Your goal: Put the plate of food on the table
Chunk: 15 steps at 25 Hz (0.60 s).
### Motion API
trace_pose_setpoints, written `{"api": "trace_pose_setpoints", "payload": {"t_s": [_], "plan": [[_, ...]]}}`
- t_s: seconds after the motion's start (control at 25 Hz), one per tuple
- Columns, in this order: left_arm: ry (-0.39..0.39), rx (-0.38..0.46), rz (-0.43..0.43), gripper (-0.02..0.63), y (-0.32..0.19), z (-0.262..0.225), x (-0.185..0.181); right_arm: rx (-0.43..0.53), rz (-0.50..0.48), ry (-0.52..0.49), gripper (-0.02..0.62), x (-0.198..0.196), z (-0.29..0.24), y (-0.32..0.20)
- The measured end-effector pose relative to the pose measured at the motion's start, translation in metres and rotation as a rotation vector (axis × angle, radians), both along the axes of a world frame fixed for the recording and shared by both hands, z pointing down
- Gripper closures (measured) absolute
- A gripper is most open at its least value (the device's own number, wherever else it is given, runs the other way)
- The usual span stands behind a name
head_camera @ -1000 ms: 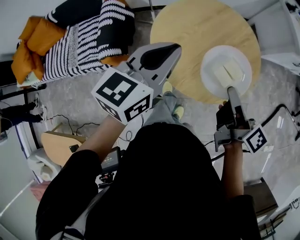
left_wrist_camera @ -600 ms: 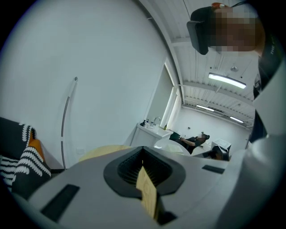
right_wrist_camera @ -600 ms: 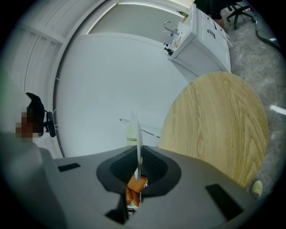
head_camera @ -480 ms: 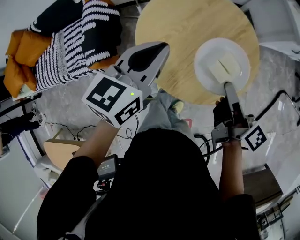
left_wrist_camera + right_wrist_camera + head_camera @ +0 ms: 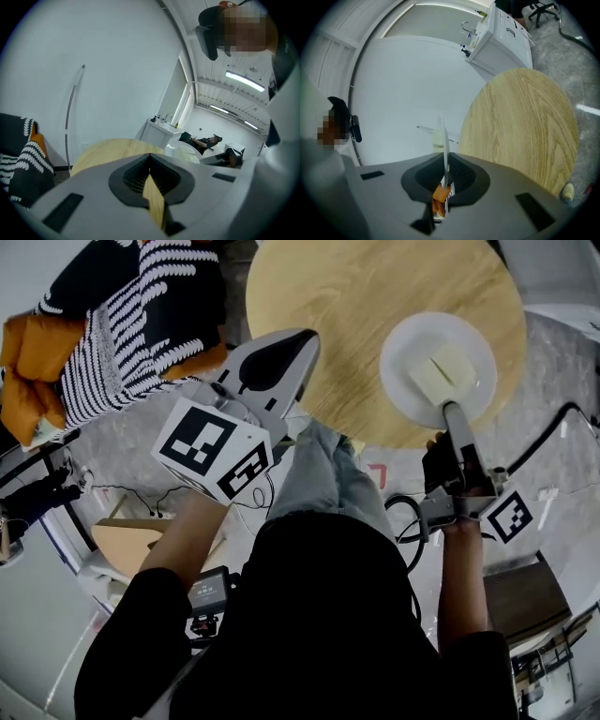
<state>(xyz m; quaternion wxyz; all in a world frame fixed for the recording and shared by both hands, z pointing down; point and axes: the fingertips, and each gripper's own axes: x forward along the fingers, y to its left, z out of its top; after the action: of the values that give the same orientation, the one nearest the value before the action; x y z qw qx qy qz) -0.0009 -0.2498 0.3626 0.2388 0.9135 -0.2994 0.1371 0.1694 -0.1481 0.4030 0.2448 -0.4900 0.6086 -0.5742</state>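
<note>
The round wooden worktop [image 5: 356, 296] fills the top of the head view, and the white plate [image 5: 405, 341] sits over its five o'clock part, just inside the edge. Two pale blocks of food [image 5: 441, 371] lie on the middle of the plate. Whether the plate rests on the wood or hangs just above it I cannot tell.

The right hand-held gripper [image 5: 448, 411] reaches in from six o'clock and is clenched on the plate's near rim. In the right gripper view the plate [image 5: 443, 140] shows edge-on as a thin white blade running between the two dark pads of the right hand-held gripper [image 5: 444, 174], with a pale block of food [image 5: 437, 138] at its nine o'clock side and the worktop [image 5: 525, 126] spreading toward three o'clock.

The left hand-held gripper [image 5: 300, 339] hangs at the worktop's seven o'clock edge, well apart from the plate. In the left gripper view the jaws of the left hand-held gripper [image 5: 151, 180] are drawn together to a thin slit with nothing caught in it – only the worktop [image 5: 112, 147] shows through.

A black-and-white striped blanket [image 5: 131, 334] and an orange cushion [image 5: 23, 371] lie at ten o'clock of the head view, off the worktop.
</note>
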Motion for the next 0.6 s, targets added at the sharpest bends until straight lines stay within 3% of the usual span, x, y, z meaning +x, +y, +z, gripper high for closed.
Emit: {"api": "trace_pose_setpoints", "payload": {"t_s": [0.32, 0.6], "plan": [[-0.003, -0.03, -0.021, 0.598, -0.007, 0.011, 0.0, -0.008, -0.009, -0.014, 0.571, 0.001, 0.006, 0.0], [-0.024, -0.045, 0.02, 0.598, 0.001, 0.01, 0.012, -0.032, -0.011, -0.021, 0.571, 0.0, 0.009, 0.003]]}}
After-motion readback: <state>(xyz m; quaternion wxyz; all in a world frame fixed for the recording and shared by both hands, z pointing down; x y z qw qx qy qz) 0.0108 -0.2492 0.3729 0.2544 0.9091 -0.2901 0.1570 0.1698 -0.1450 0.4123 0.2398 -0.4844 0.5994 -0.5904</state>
